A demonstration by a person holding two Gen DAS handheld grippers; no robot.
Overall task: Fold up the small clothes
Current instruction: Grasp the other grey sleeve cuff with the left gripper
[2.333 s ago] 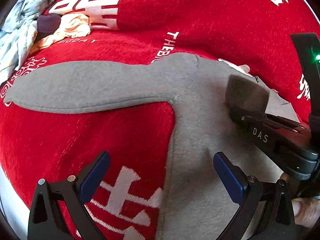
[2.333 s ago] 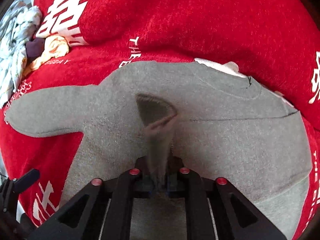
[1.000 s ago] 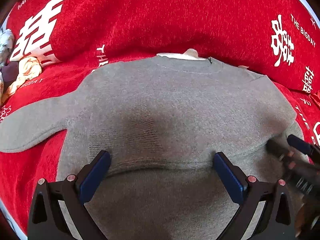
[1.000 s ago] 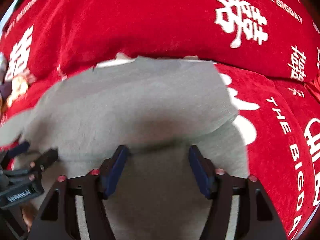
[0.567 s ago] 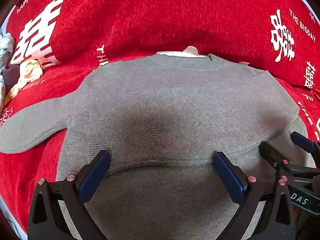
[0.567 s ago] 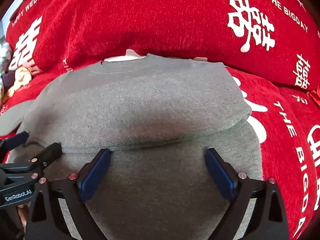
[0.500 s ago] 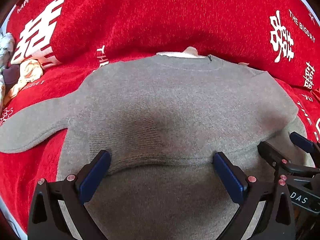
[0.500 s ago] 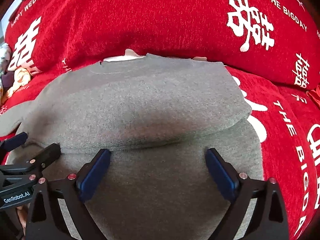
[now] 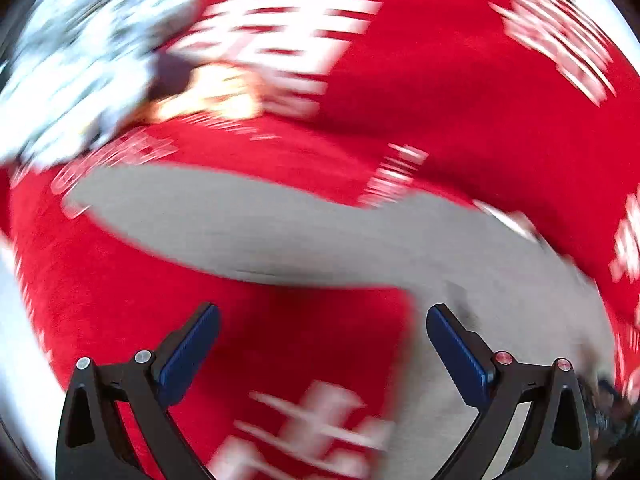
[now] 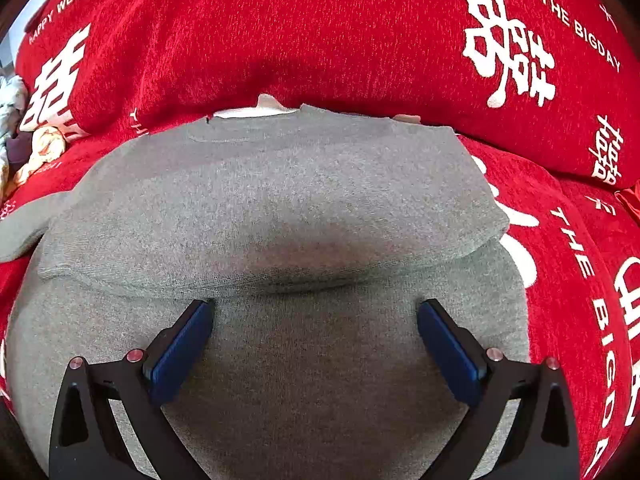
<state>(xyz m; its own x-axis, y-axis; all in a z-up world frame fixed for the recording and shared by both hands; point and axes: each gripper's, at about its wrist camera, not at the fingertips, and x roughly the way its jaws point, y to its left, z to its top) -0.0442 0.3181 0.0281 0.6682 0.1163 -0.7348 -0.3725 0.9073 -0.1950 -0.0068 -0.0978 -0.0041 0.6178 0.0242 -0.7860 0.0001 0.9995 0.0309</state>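
Surface: a red blanket (image 10: 320, 32) with white characters and the words "HAPPY WEDDING" and "THE BIGDAY" covers everything under the clothes.
Grey sweater (image 10: 280, 200): it lies flat in the middle of the red blanket, the collar toward the far edge. One fold is made: an upper layer lies over the body, and its folded edge runs across just in front of the right gripper's fingertips.
Sleeve (image 9: 224, 224): in the left wrist view one grey sleeve lies stretched out flat on the blanket toward the left edge; this view is much blurred.
Right gripper (image 10: 314, 316): its jaws are opening, now very wide apart. The blue pads (image 10: 180, 340) hang over the lower part of the sweater; nothing is between them.
Left gripper (image 9: 322, 320): its fingers stand wide apart and hold nothing; red blanket is under the left finger, the sweater's side edge under the right one.
Other clothes (image 10: 40, 148): a small heap of pale and yellow cloth lies at the far left edge of the blanket, well apart from the sweater.
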